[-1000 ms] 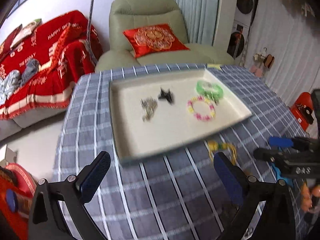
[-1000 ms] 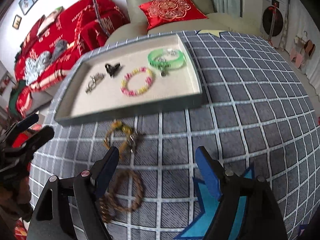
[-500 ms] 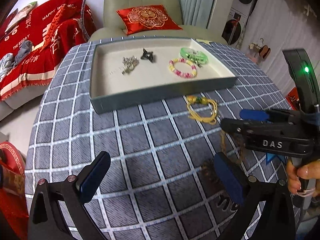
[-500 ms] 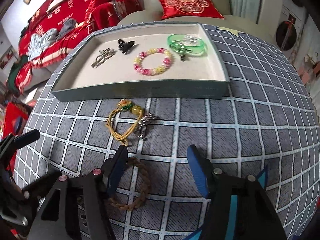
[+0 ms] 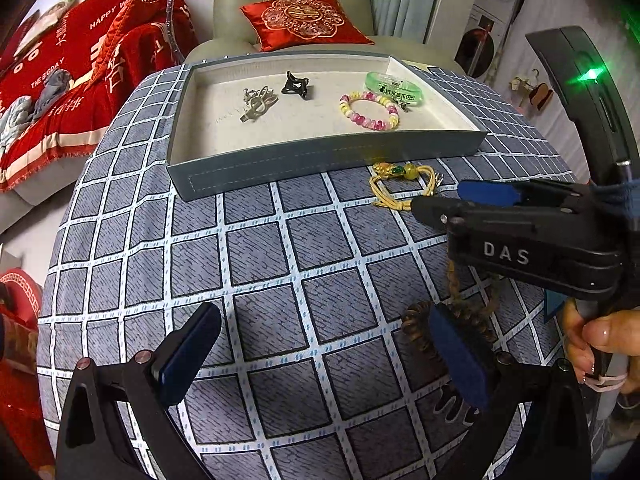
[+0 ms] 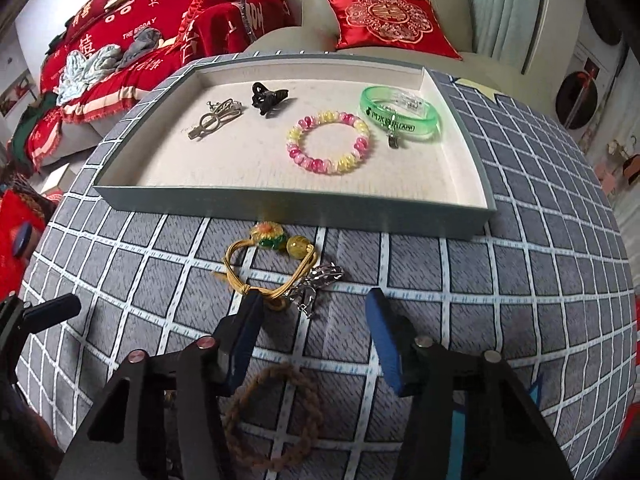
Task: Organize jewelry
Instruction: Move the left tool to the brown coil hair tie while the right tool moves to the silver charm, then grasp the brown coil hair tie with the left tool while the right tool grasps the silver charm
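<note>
Now right gripper (image 6: 314, 334) jaws closing over silver charm (image 6: 316, 282)

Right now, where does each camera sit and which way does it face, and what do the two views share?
Left wrist: on the left tool, angled down over the table toward the tray; shows its own open fingers, the right tool and a hand.
Right wrist: on the right tool, angled down at the yellow cord bracelet, tray beyond; shows its own fingers, jaws just closing, nothing gripped.
Shared: tray, cord bracelet, braided bracelet.
</note>
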`<state>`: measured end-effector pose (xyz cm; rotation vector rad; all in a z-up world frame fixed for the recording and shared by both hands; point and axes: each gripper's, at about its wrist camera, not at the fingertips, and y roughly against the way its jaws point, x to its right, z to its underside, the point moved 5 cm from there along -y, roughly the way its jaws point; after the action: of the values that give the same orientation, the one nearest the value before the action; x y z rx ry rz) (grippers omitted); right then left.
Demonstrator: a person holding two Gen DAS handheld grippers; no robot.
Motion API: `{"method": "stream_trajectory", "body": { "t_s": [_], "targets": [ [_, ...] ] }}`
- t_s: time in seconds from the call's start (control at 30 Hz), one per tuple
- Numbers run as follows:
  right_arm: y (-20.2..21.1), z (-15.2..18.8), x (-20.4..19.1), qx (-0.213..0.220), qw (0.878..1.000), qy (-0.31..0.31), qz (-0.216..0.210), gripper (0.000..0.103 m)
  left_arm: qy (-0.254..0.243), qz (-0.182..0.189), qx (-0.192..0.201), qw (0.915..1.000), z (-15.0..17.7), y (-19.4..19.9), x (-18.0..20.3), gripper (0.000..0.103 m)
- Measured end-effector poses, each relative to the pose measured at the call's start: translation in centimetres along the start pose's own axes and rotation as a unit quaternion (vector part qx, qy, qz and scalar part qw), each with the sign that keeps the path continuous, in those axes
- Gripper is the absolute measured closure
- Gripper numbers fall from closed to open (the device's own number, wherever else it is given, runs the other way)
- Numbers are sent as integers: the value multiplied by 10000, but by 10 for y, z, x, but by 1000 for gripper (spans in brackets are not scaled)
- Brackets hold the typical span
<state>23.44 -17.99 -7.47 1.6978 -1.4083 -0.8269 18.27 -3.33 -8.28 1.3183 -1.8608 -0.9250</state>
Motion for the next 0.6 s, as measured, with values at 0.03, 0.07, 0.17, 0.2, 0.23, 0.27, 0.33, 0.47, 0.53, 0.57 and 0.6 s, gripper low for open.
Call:
{"method": "stream_trajectory", "body": {
  "t_s": [0.03, 0.07, 0.17, 0.2, 0.23, 0.27, 0.33, 0.47, 0.53, 0.57, 0.6],
  "targets": [
    [0, 0, 0, 11, 10000, 36, 23, 48, 3, -3, 9, 10000, 0, -1, 1, 0],
    [0, 1, 0, 26, 10000, 78, 50, 50, -1, -18, -4, 10000, 0, -1, 1, 0],
    [2, 1, 4, 70, 9999, 18, 90, 60, -45, -106, -32, 9999, 0, -4, 4, 0],
    [3, 1, 8, 91, 9999, -73, 113, 69, -67, -139, -46, 9999, 0, -5, 4, 0],
    [4, 2, 10, 102, 9998, -135, 124, 74, -85, -160, -58, 9998, 0, -6, 5, 0],
    [4, 2, 13, 110, 9997, -184, 122, 80, -98, -172, -70, 9998, 0, -8, 6, 0],
    [5, 3, 16, 126, 9996, -239, 96, 84, -129, -167, -86, 9997, 1, -9, 8, 0],
    [6, 5, 20, 136, 9994, -313, 76, 85, -228, -166, -91, 9996, 1, -9, 13, 0],
    [7, 6, 22, 136, 9993, -346, 63, 85, -255, -179, -87, 9995, 2, -10, 15, 0],
    [8, 7, 23, 137, 9992, -358, 67, 85, -279, -170, -87, 9994, 2, -9, 16, 0],
    [8, 8, 24, 141, 9992, -375, 69, 87, -312, -179, -67, 9993, 2, -9, 17, 2]
  ]
}}
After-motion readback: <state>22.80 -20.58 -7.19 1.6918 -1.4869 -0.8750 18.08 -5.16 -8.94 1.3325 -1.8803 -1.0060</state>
